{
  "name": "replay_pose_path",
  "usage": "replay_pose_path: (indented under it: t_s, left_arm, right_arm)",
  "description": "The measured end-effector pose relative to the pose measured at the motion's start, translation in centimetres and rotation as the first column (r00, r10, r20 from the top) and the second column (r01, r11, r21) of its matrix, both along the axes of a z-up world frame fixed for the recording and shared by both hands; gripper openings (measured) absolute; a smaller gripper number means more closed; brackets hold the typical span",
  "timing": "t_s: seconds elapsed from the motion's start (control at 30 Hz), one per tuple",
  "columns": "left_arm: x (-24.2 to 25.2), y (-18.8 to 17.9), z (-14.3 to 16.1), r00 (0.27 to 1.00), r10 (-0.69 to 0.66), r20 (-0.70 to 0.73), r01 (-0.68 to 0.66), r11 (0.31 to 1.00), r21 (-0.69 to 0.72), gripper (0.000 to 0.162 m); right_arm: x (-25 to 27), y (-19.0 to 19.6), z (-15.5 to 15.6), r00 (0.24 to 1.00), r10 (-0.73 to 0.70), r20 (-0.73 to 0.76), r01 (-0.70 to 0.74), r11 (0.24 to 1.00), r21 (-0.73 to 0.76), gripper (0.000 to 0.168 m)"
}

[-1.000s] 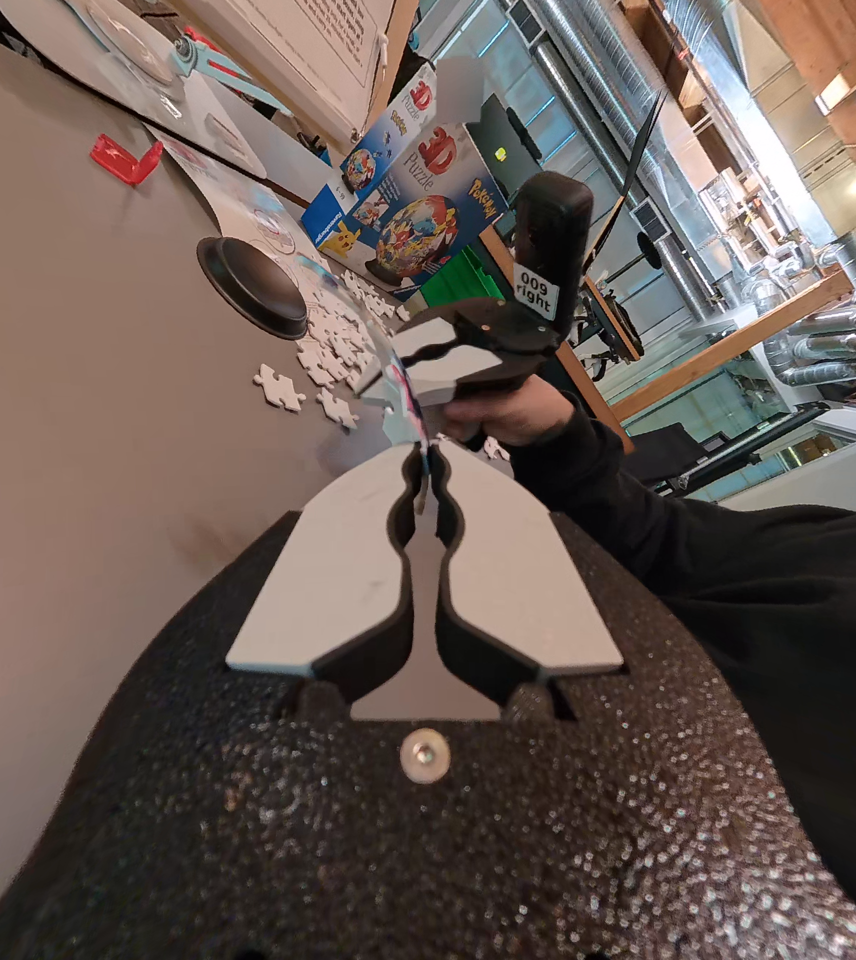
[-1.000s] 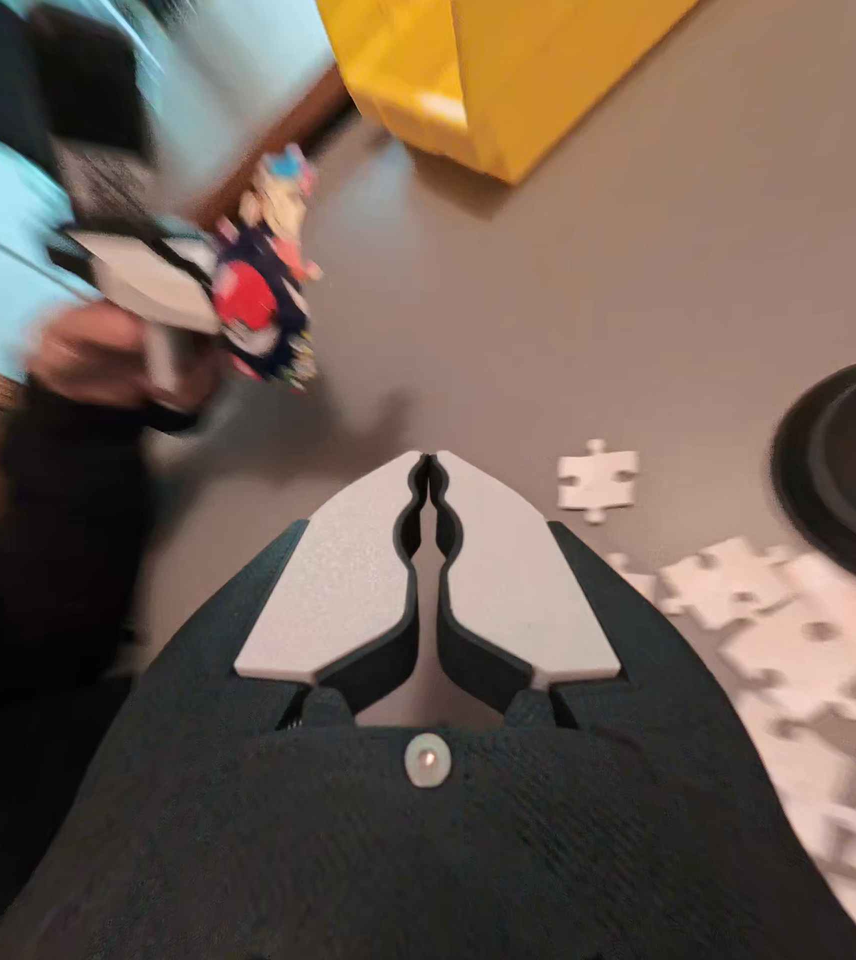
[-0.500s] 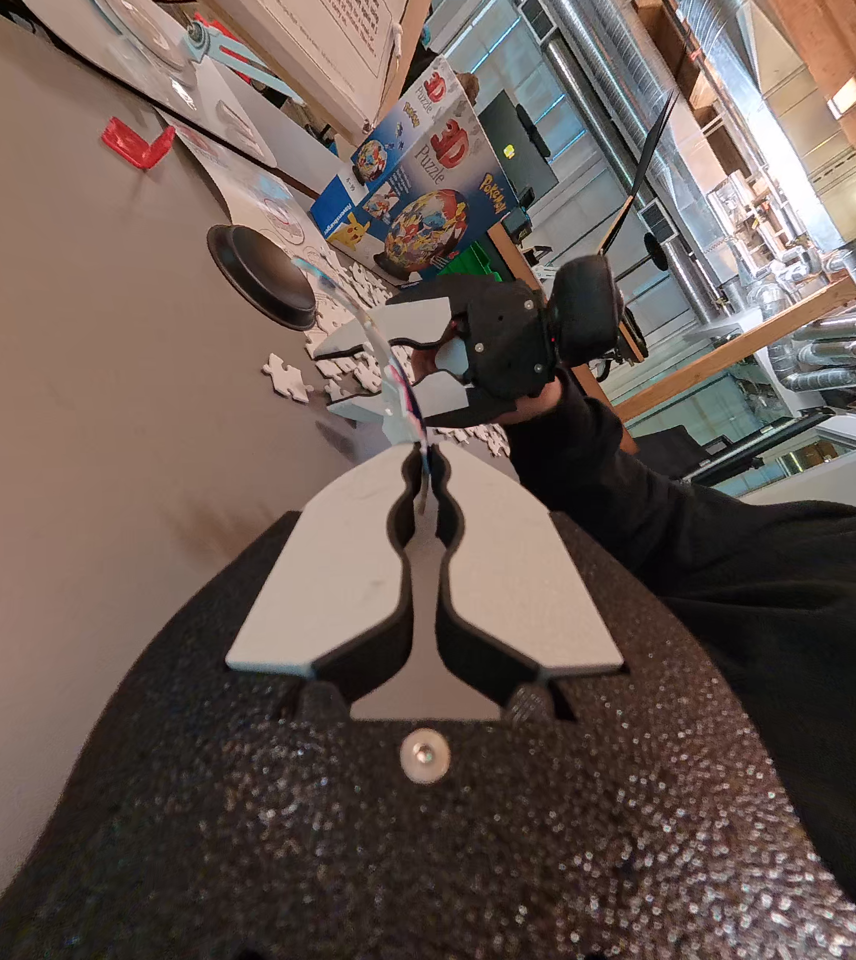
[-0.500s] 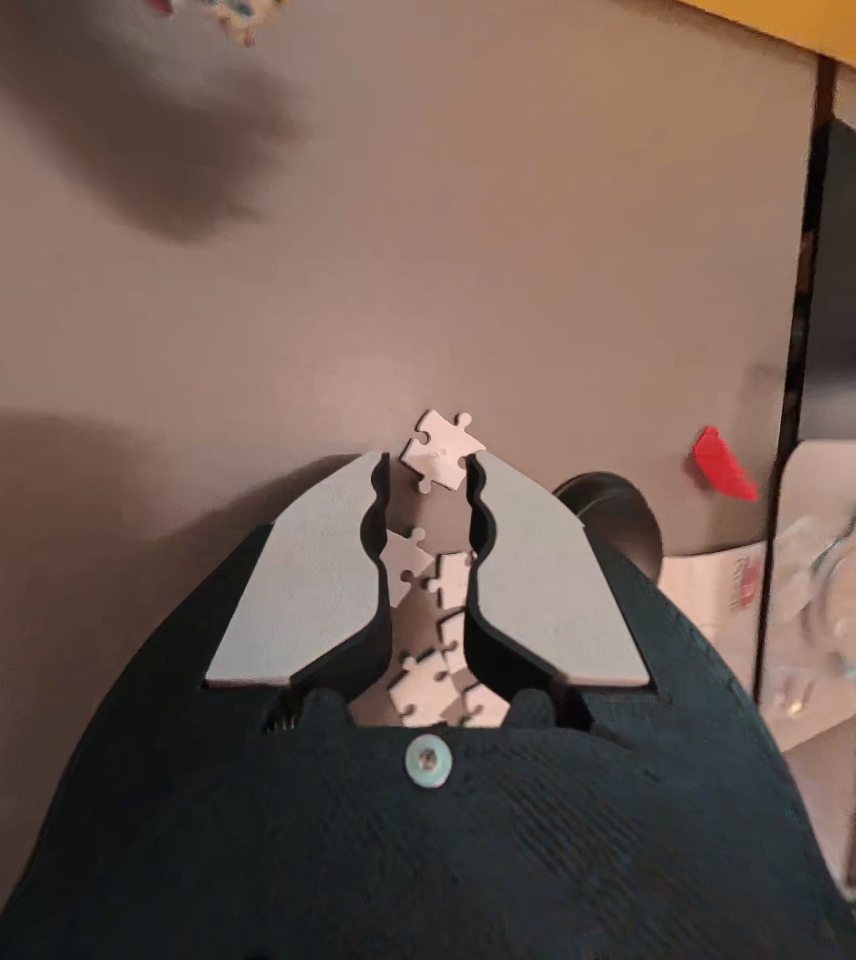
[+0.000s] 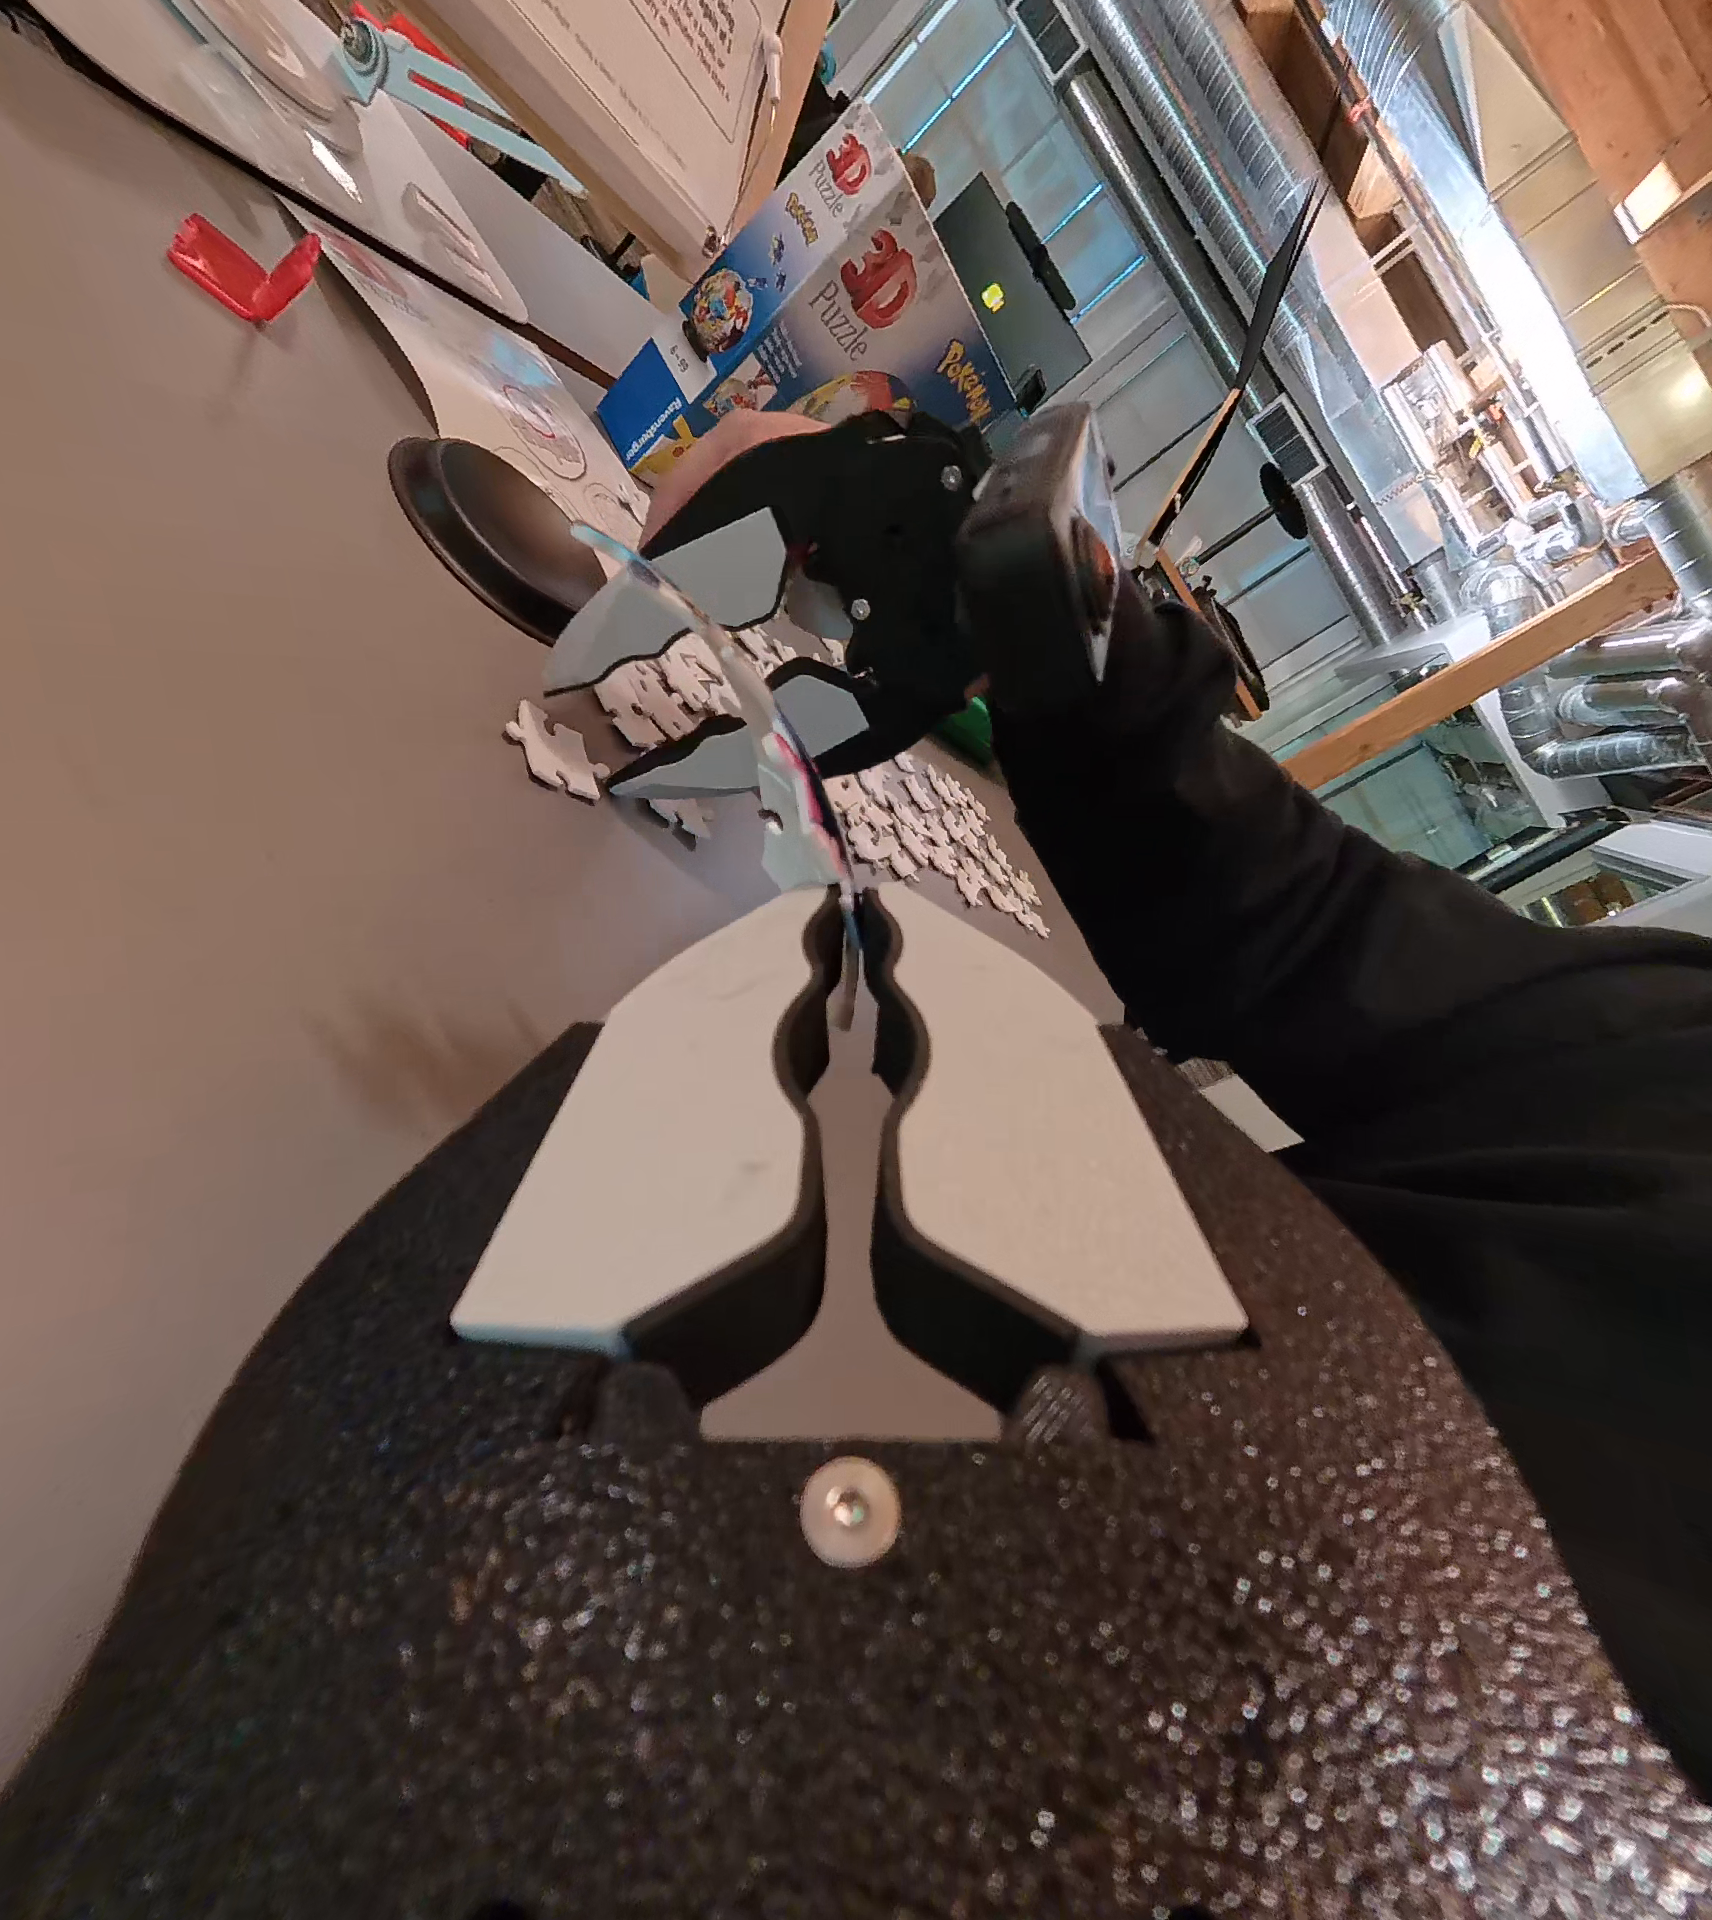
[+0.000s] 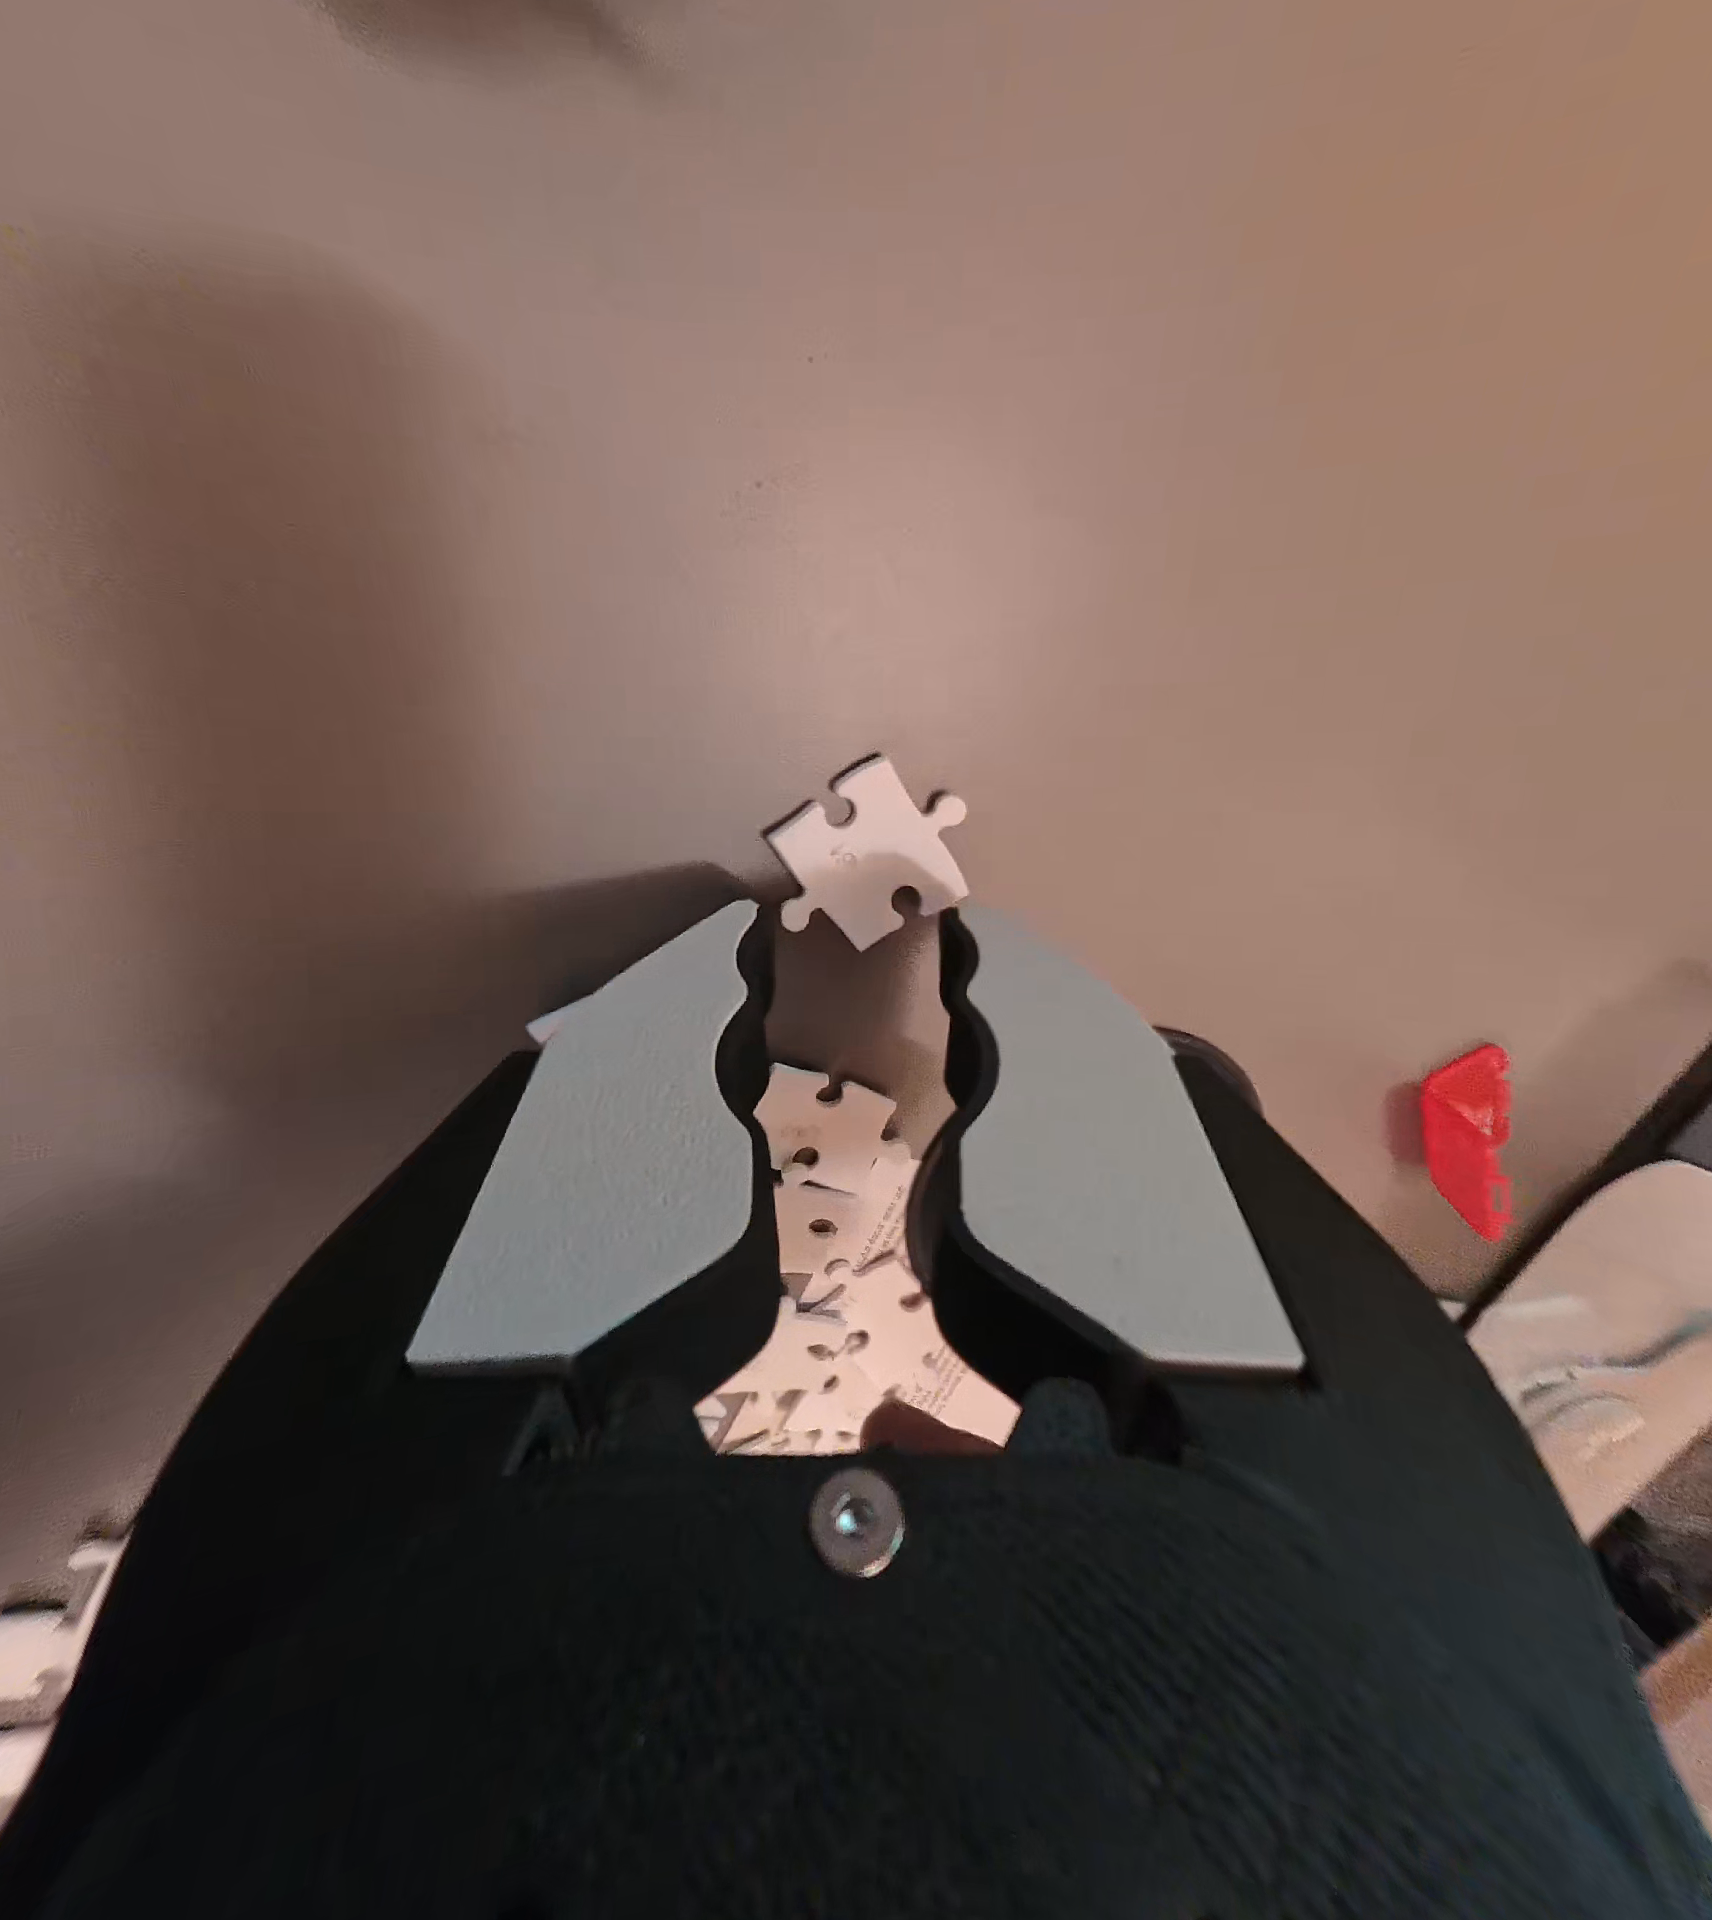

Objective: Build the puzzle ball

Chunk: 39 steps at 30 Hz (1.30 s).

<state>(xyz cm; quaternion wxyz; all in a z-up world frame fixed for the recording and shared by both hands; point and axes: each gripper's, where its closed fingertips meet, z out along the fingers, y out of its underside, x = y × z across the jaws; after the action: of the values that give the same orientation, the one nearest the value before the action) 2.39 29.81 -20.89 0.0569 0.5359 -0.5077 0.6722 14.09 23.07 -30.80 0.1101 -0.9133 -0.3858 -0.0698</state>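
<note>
Only in the left wrist view is the left gripper (image 5: 857,925) seen, clamped on the edge of a curved strip of joined puzzle pieces (image 5: 795,790) that rises toward 12 o'clock. Beyond it at 12 o'clock the right gripper (image 5: 670,717) is seen with its fingers spread above the loose white pieces (image 5: 919,831) on the bench (image 5: 135,727). One black round stand (image 5: 488,551), one red clip (image 5: 244,275) and one puzzle box (image 5: 831,332) lie toward 11 and 12 o'clock.

Only in the right wrist view is one single white piece (image 6: 867,862) seen at the tips of the right gripper (image 6: 857,920), whose gap is wide. The red clip (image 6: 1465,1138) sits at 3 o'clock.

Half a second ago the right gripper's fingers were less spread and farther from that single piece.
</note>
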Motion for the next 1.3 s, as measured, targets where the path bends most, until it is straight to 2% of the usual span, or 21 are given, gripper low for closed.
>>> replay_pose_path:
  t_s: [0.13,0.23,0.33,0.47,0.6,0.7,0.87,0.97,1.07,1.2,1.3]
  left_arm:
    - [0.0,0.0,-0.1,1.000,-0.005,-0.001,0.005,1.000,-0.018,0.002]
    - [0.0,0.0,-0.1,1.000,-0.008,0.000,0.008,1.000,-0.027,0.002]
    - [0.0,-0.1,0.0,1.000,-0.012,0.005,0.012,0.999,-0.031,0.002]
    - [0.1,-0.1,0.0,1.000,-0.013,0.006,0.013,0.999,-0.041,0.002]
    - [0.0,-0.2,0.1,1.000,-0.017,0.006,0.017,0.999,-0.044,0.002]
    - [-0.1,-0.1,0.3,1.000,-0.012,0.013,0.012,0.999,-0.042,0.002]
    - [-0.2,0.4,0.4,1.000,0.004,0.014,-0.003,0.999,-0.042,0.002]
    - [-0.2,0.6,0.4,1.000,0.012,0.011,-0.011,0.999,-0.042,0.002]
    - [-0.2,0.6,0.3,1.000,0.010,0.011,-0.010,0.999,-0.042,0.002]
    - [-0.1,0.4,0.1,1.000,0.004,0.004,-0.004,0.999,-0.046,0.002]
    - [-0.1,0.5,0.0,1.000,0.007,0.003,-0.007,0.999,-0.047,0.002]
  right_arm:
    - [-0.2,-0.2,-0.2,0.998,0.016,-0.053,-0.019,0.997,-0.071,0.026]
    - [0.0,0.1,-0.2,0.999,0.024,-0.041,-0.028,0.996,-0.088,0.033]
    - [-0.1,0.0,-0.2,0.998,0.057,-0.028,-0.060,0.994,-0.096,0.029]
    - [-0.5,-0.2,-0.3,0.996,0.075,-0.040,-0.078,0.992,-0.101,0.012]
    - [-0.4,0.0,-0.3,0.997,0.053,-0.058,-0.056,0.997,-0.057,0.010]
    - [-0.5,0.0,0.3,0.996,0.029,-0.084,-0.032,0.999,-0.035,0.000]
    - [-0.5,-0.2,1.1,0.993,-0.009,-0.115,0.008,1.000,-0.011,0.000]
    - [0.1,0.4,1.3,0.998,-0.026,-0.057,0.030,0.997,0.070,0.017]
    - [0.3,0.8,0.5,0.989,-0.128,-0.070,0.134,0.988,0.081,0.034]
    - [-0.3,0.9,-0.1,0.966,-0.199,-0.166,0.212,0.975,0.061,0.027]
    - [-0.6,0.7,-0.2,0.964,-0.189,-0.188,0.197,0.980,0.024,0.019]
